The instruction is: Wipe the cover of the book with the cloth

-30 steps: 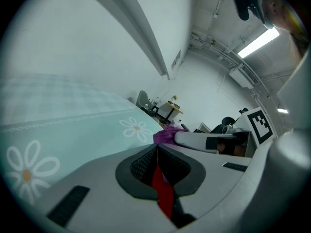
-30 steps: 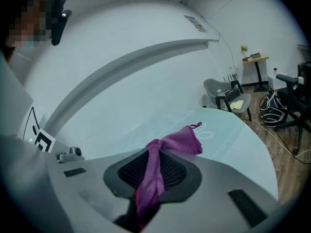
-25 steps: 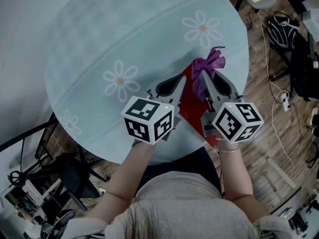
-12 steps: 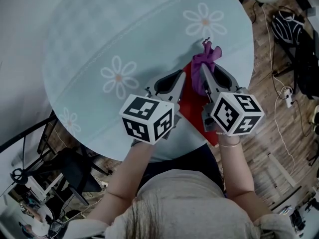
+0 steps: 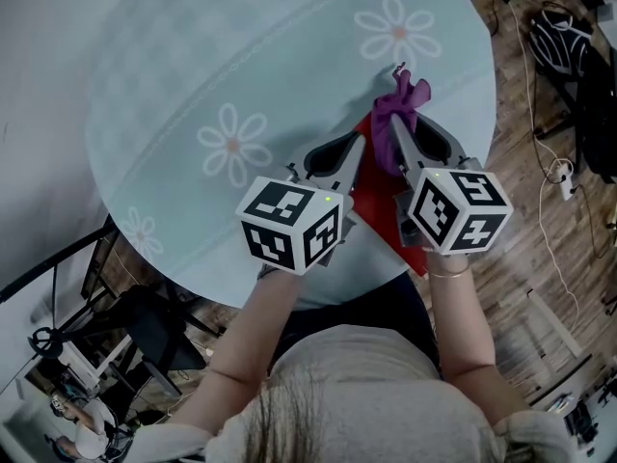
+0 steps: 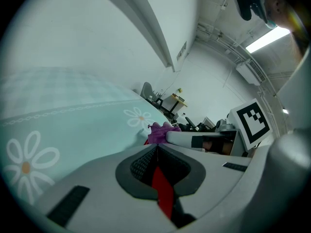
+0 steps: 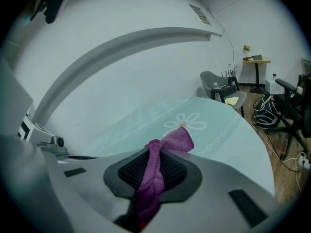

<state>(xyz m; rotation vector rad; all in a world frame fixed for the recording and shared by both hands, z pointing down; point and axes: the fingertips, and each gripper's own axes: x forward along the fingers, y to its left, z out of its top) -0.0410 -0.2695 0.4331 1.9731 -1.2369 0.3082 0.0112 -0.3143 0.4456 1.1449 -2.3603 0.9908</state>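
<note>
Head view: red book lies near tabletop edge, between grippers. Left gripper fingers closed on book's edge, pinning it. Right gripper fingers pinch purple cloth at book's far end. Wiping likely underway; next: drag cloth along cover, book held steady.
</note>
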